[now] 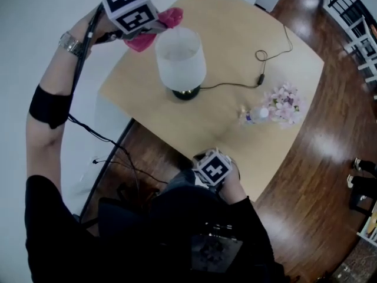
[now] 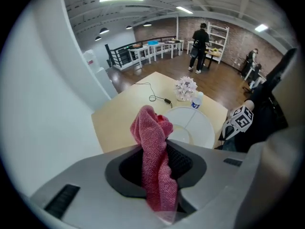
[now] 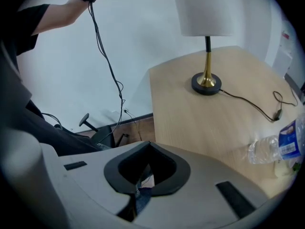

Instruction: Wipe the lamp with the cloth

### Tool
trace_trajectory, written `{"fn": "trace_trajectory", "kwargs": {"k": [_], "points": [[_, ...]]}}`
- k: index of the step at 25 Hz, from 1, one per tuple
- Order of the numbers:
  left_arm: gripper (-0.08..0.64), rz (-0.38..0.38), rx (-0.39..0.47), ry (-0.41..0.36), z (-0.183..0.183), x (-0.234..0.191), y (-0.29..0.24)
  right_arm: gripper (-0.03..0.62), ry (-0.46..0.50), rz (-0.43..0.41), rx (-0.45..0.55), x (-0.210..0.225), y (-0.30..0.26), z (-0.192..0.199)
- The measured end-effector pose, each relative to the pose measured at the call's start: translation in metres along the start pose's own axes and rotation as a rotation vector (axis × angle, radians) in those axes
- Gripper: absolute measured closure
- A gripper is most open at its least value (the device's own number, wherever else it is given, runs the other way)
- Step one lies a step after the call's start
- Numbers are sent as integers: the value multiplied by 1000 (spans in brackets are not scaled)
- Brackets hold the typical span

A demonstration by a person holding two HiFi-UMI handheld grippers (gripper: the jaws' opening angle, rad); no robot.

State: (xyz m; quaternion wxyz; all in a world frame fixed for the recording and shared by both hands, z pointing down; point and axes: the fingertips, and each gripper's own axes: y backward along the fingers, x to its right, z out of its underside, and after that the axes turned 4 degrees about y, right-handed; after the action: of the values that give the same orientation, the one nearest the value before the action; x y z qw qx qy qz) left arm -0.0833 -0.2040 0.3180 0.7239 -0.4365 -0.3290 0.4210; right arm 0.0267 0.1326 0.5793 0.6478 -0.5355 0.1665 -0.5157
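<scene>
The lamp has a white shade and a dark round base and stands on the left part of the wooden table. My left gripper hangs just left of and above the shade, shut on a pink cloth. In the left gripper view the cloth stands up between the jaws, with the shade's open top right behind it. My right gripper is at the table's near edge, shut and empty. From there I see the shade, the gold stem and the base.
A black cord runs from the lamp across the table. A bunch of pale flowers and a lying water bottle are on the right part. Cables hang off the table's left side over the wooden floor. People stand far off.
</scene>
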Motion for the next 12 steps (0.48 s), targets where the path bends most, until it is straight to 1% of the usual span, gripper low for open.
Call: {"fn": "trace_trajectory", "kwargs": {"k": [3,6,10,12], "points": [[443,33,-23,-88,-16,2,-5,590,-26,27,14,7,2,-13],[443,66,-28,-179,-37,11,-8,590,-55,47,37,16,7,-24],[443,80,-42,-320,-68,31,-11,591,-68,51,49,21,8,-36],[443,111,-59,-384,-76,48,-17,590,-65,60,42,24,7,-38]]}}
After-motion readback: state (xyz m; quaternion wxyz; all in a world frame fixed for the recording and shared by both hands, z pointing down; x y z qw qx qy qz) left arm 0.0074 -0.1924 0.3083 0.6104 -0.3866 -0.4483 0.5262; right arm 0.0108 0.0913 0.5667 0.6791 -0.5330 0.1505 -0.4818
